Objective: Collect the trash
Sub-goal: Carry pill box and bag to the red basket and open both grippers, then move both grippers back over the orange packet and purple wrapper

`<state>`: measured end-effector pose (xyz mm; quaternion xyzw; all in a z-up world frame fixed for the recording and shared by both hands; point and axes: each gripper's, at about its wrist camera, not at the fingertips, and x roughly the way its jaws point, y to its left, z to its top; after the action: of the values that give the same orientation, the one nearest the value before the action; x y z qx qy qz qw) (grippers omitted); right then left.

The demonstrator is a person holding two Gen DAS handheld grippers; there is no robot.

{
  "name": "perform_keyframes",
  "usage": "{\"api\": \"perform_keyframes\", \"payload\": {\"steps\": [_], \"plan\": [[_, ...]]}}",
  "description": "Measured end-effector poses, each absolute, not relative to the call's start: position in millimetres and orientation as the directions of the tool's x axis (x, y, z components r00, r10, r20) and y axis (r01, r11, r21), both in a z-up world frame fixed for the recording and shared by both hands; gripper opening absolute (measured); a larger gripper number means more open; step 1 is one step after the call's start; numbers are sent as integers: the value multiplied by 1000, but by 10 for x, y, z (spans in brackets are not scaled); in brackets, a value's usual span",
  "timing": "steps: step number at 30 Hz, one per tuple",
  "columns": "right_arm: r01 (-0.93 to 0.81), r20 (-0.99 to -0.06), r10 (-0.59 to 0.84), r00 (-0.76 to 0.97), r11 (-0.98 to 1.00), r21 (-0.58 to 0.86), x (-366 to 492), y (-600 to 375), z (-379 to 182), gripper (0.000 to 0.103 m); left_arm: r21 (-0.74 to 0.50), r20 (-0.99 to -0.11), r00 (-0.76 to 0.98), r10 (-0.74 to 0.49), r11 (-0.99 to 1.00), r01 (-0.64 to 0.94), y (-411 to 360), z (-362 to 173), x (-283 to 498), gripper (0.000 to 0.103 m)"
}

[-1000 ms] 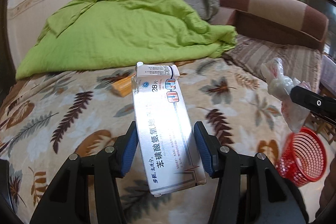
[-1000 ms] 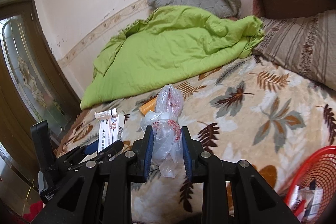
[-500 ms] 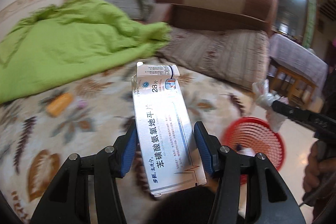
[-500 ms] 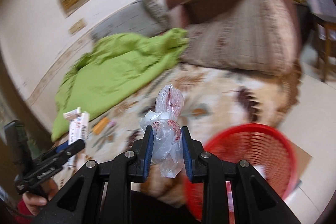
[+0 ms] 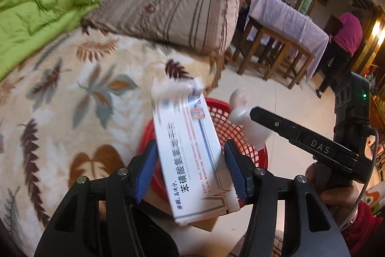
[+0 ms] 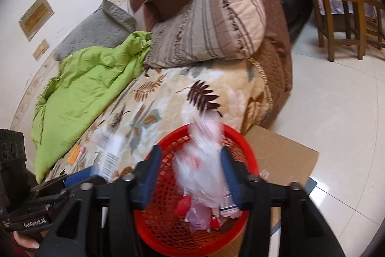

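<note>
Right wrist: plastic bag (image 6: 204,168) above red basket (image 6: 168,230) rim.

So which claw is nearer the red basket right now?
Right. The right claw, jaws open around the plastic bag, hangs directly over the red basket; the left claw, jaws open, medicine box between them, sits at its bed-side edge.

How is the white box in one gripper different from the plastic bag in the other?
The medicine box is stiff, flat-sided and printed with text; the plastic bag is soft, crumpled and see-through. The box lies between the left gripper fingers, the bag between those of the right gripper. Both are blurred, over the red basket, with the jaws spread wide enough that they look released.
</note>
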<state>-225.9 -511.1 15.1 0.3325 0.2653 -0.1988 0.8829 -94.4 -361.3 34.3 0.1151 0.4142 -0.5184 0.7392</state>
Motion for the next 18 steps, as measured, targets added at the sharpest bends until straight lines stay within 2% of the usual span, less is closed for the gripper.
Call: {"api": "perform_keyframes", "payload": {"steps": [8,18], "plan": [[489,-600,-154,785,749,448,-2117,-4976,223,58,-273,-709,186,-680,507,817,-3293,421,-754,67],[352,-584,-61,809,846,400,-1679,-4365,467,60,-176,-668,411,-620,669,722,-2357,621,-351,70]]}}
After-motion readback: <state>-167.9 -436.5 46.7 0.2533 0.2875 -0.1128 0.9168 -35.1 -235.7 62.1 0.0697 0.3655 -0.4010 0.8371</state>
